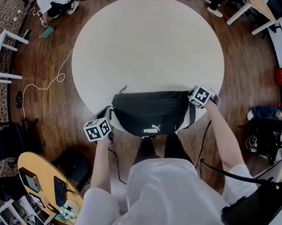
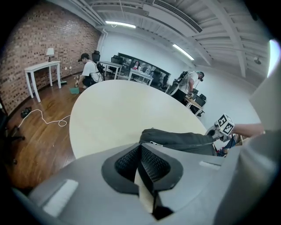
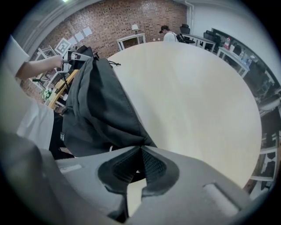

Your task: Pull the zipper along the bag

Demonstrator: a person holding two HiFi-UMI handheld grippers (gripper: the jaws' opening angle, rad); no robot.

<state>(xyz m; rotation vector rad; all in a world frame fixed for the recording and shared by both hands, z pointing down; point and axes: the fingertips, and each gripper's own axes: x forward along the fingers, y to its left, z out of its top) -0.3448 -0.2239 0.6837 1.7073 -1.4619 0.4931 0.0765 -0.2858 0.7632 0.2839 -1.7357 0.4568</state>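
Right tool [image 3: 140, 151] apparently on bag [image 3: 101, 110] end

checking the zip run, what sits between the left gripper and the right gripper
The black Puma waist bag spans the gap from left gripper to right gripper, in the head view.

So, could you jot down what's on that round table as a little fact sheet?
surface: round pale table
item: black bag, lying at the near edge
left tool: shut, at the bag's left end; whether it pinches anything can't be told
right tool: shut on the bag's right end
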